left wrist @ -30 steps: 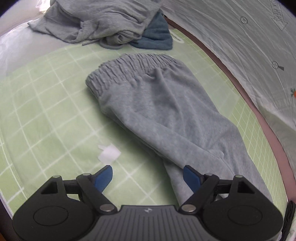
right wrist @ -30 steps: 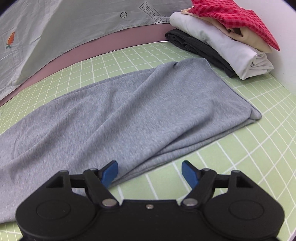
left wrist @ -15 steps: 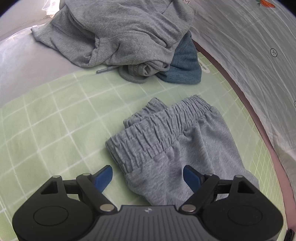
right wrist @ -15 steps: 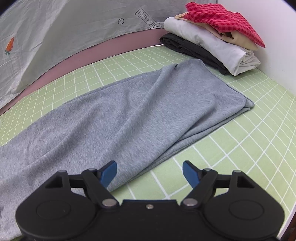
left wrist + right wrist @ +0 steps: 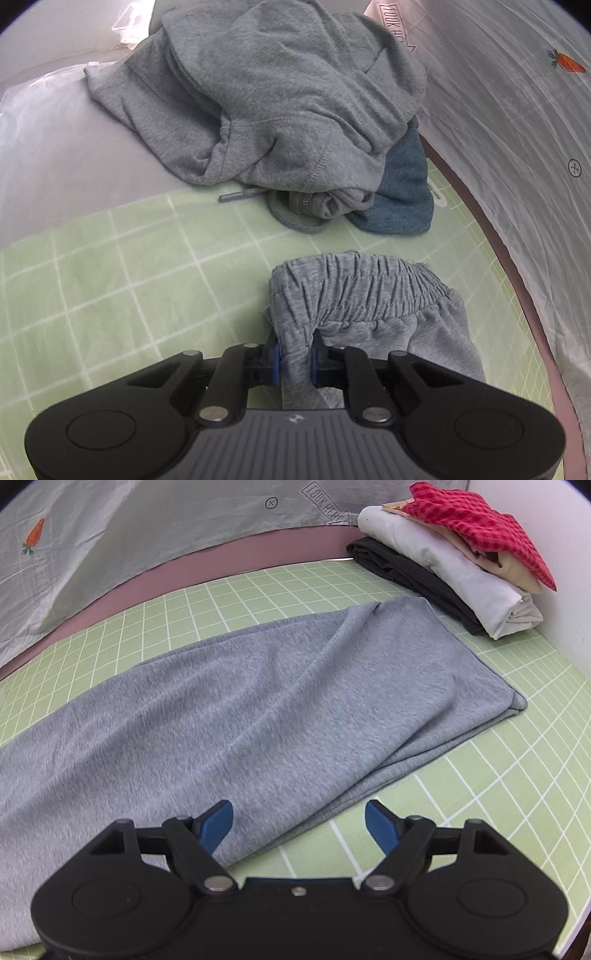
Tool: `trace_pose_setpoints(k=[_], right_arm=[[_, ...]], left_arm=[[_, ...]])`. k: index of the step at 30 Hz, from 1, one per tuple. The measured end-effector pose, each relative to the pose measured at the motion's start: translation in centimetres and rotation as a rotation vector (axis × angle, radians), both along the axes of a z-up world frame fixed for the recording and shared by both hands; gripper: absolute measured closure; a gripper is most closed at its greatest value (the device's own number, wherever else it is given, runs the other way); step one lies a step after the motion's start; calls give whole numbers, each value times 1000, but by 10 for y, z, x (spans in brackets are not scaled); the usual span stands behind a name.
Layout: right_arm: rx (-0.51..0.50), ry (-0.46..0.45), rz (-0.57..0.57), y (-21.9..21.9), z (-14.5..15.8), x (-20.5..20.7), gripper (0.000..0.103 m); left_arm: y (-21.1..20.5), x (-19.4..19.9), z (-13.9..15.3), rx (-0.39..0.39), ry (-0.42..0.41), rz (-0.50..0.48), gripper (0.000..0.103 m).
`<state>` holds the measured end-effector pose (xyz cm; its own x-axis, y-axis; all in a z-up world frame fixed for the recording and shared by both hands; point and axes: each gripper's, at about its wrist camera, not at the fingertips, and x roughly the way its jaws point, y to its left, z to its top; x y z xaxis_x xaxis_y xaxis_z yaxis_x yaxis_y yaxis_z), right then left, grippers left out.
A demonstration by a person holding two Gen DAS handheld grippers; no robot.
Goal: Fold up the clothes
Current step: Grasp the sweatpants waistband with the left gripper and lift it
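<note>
Grey sweatpants lie flat on a green grid mat (image 5: 480,775). In the left wrist view their gathered elastic waistband (image 5: 362,284) is bunched and lifted at one corner. My left gripper (image 5: 294,360) is shut on that waistband corner, with cloth pinched between the blue pads. In the right wrist view the pants' legs (image 5: 258,709) stretch across the mat to the folded hem end at the right. My right gripper (image 5: 299,821) is open and empty, hovering over the near edge of the legs.
A heap of unfolded grey sweatshirts (image 5: 280,96) over a blue garment (image 5: 399,199) sits beyond the waistband. A stack of folded clothes (image 5: 454,557), red check on top, stands at the mat's far right. A white sheet (image 5: 129,535) with a carrot print borders the mat.
My left gripper moved up along the pants to the waistband and closed on its corner, lifting it. My right gripper stayed open and drew back a little from the legs.
</note>
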<state>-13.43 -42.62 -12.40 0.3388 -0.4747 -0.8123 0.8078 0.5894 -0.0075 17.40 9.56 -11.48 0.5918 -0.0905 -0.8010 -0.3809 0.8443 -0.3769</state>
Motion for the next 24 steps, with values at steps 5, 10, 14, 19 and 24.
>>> trace_pose_setpoints(k=[5, 10, 14, 19, 24], right_arm=[[8, -34, -24, -8, 3, -10, 24], [21, -59, -19, -15, 3, -17, 24], [30, -62, 19, -21, 5, -21, 24], [35, -65, 57, -33, 7, -29, 24], [34, -67, 59, -52, 8, -41, 24]], left_arm=[[-23, -7, 21, 21, -80, -64, 89], [-66, -15, 57, 53, -194, -210, 90], [-123, -33, 90, 85, -280, -381, 90], [-217, -74, 92, 96, -310, -678, 90], [-305, -118, 41, 98, -119, -931, 83]])
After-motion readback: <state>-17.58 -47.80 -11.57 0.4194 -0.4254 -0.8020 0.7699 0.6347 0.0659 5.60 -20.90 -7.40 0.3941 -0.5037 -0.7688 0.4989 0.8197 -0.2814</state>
